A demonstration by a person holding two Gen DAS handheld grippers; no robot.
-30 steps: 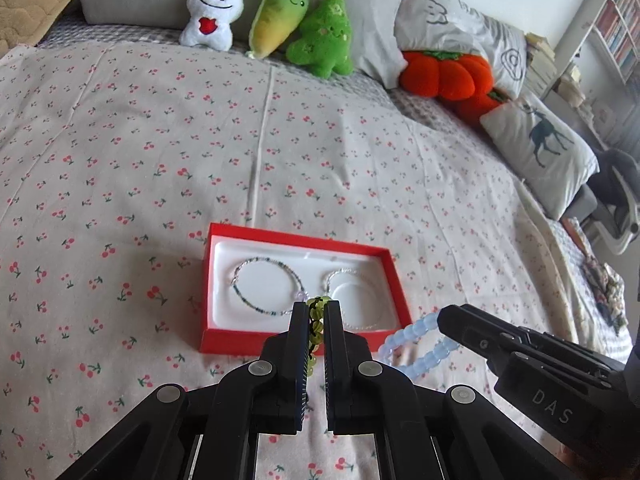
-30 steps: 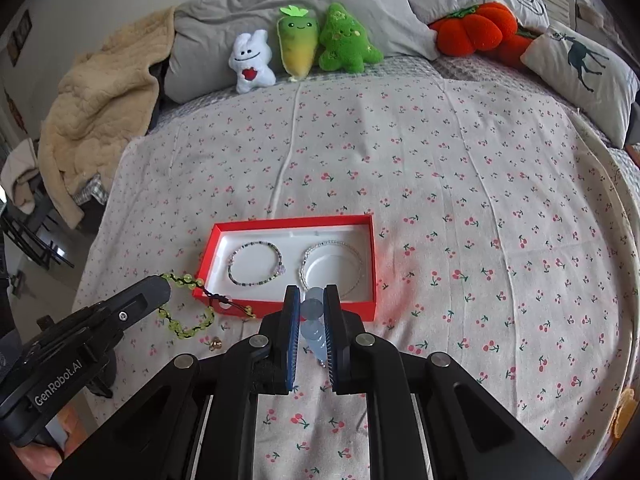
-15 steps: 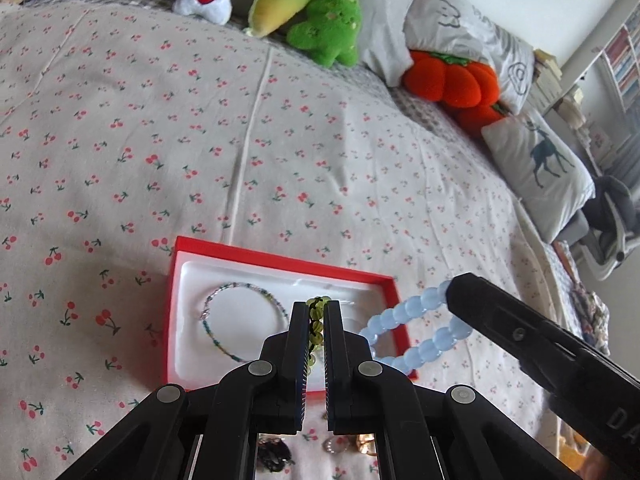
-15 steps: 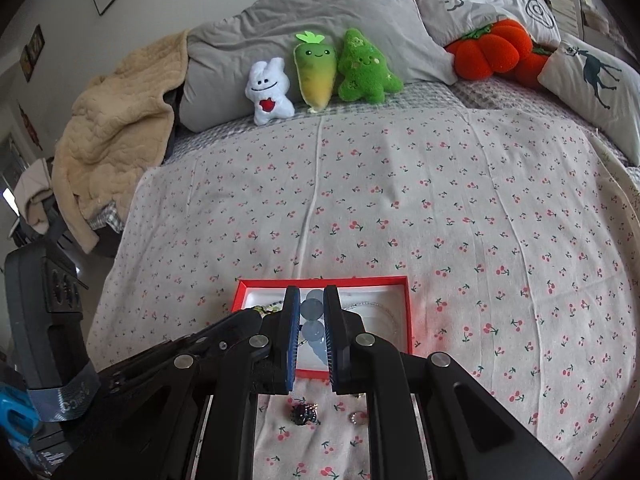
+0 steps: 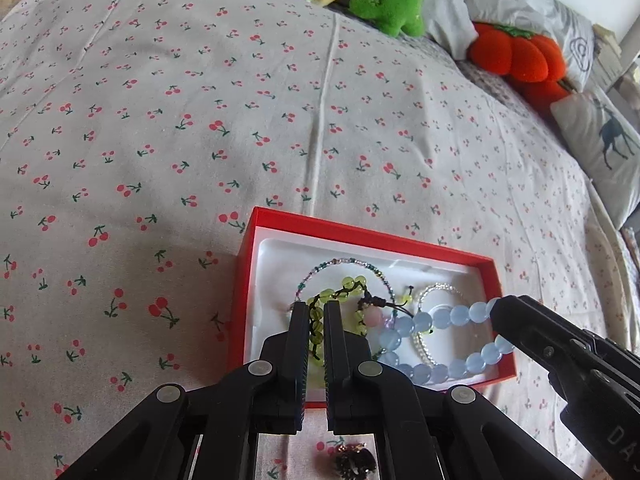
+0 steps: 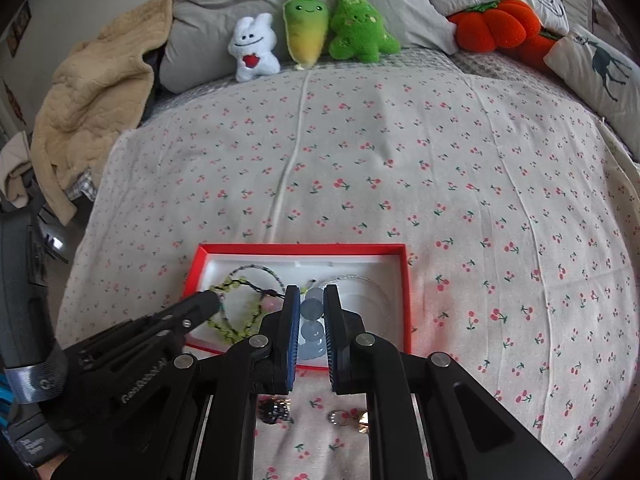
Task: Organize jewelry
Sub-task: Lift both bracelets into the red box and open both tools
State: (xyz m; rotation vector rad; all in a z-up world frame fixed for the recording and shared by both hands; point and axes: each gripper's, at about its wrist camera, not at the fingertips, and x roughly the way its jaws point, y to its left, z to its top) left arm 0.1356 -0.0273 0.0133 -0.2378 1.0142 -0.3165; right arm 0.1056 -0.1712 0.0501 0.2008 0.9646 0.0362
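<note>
Left gripper (image 5: 316, 320) jaws clamp the green bead bracelet (image 5: 344, 292); right gripper (image 6: 312, 312) jaws clamp the blue bead bracelet (image 5: 440, 320), both over the red jewelry box (image 5: 360, 232). Risk: the strands cross and may tangle with the thin bracelets (image 5: 340, 264) on release.

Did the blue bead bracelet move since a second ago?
Yes. The blue bead bracelet, held by the right gripper, was outside the red box's front edge; it now hangs over the box.
</note>
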